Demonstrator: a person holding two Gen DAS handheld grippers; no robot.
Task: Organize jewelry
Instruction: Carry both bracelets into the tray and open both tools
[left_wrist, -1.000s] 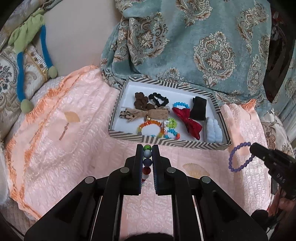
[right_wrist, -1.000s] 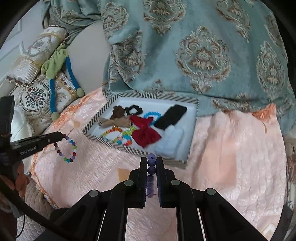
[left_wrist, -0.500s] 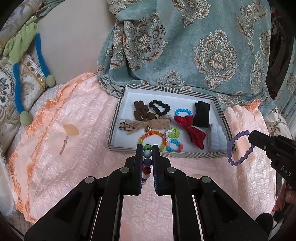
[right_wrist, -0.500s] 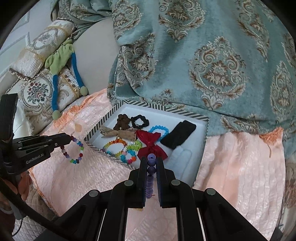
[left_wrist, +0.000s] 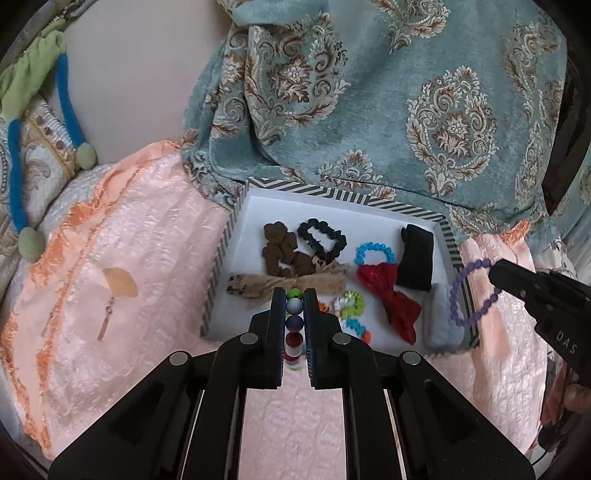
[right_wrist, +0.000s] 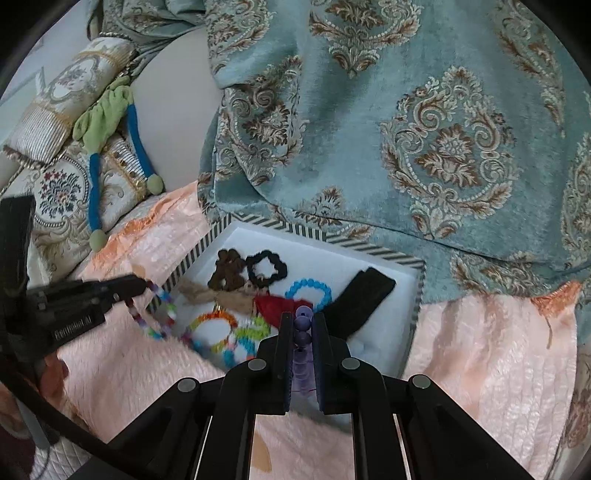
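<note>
Dangling from left claw (left_wrist: 294, 295), multicolour bracelet (left_wrist: 294, 321), beside striped tray (left_wrist: 218, 266)

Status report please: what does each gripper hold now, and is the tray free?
Left gripper shut on multicoloured bracelet. Right gripper shut on purple bracelet. Both over striped tray, crowded with hair ties and bracelets.

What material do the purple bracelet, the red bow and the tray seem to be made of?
Purple bracelet: round matte beads, perhaps stone or plastic; the pictures leave it open. Red bow: soft fabric with a slight sheen, shown by its folds. Tray: probably cardboard, with a striped printed rim and a smooth white inside.
</note>
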